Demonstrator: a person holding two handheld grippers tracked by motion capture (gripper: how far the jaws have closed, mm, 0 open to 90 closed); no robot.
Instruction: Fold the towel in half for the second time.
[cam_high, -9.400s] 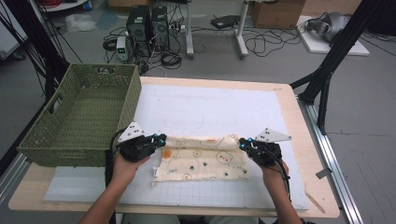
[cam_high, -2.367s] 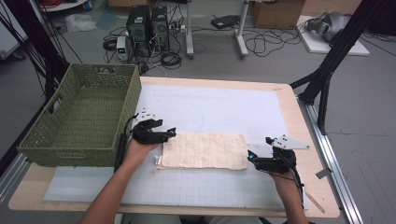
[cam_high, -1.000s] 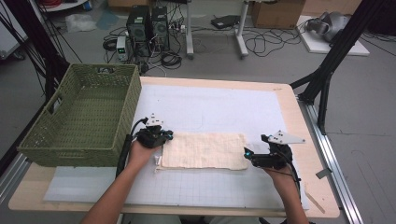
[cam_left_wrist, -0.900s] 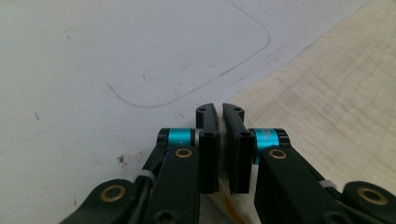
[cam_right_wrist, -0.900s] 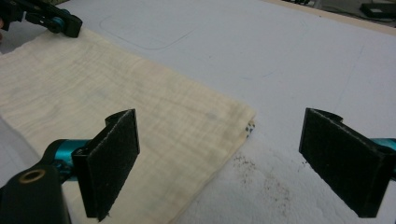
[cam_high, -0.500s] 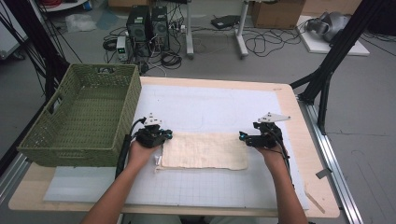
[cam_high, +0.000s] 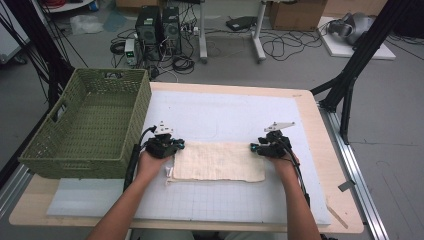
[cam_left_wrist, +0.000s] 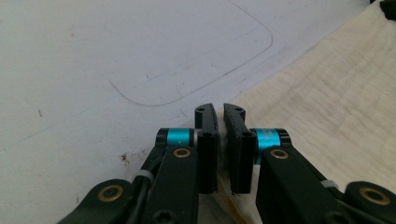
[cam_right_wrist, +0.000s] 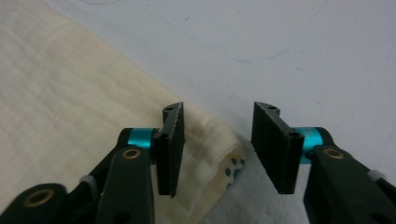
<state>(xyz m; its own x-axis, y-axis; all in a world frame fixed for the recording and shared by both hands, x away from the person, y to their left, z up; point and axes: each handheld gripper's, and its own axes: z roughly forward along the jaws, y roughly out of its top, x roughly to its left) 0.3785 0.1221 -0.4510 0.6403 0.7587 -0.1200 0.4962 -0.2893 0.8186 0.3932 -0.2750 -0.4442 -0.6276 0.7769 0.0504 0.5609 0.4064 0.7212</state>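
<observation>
Nearest the table's front edge, two forearms come in over the pale wooden table (cam_high: 325, 125), which carries a white gridded mat (cam_high: 225, 110). On that mat lies the folded cream cloth (cam_high: 219, 161), a flat oblong running left to right between the two hands, with a small white tag poking out at its near left corner.

The left gripper (cam_high: 173, 146) sits at the cloth's far left corner. In the left gripper view (cam_left_wrist: 218, 135) its jaws are pressed almost together with a thin edge of the cloth pinched between them. The right gripper (cam_high: 256, 148) rests at the cloth's far right corner. In the right gripper view (cam_right_wrist: 218, 147) its jaws have just been closing but stand well apart; the rolled corner of the cloth, showing blue dots on its underside, lies between them against the left pad, and the other pad stands clear of it.

Nothing lies on the mat beyond the cloth to block either hand. To the left, just beside the left hand, stands a green woven rectangular basket (cam_high: 60, 155) with cut-out handles; nothing is seen inside it.

Beyond the table, on the grey floor, stand black computer towers (cam_high: 157, 25) amid tangled cables, white desk legs and cardboard boxes (cam_high: 292, 12). A black frame strut (cam_high: 360, 60) slants down at the right.
</observation>
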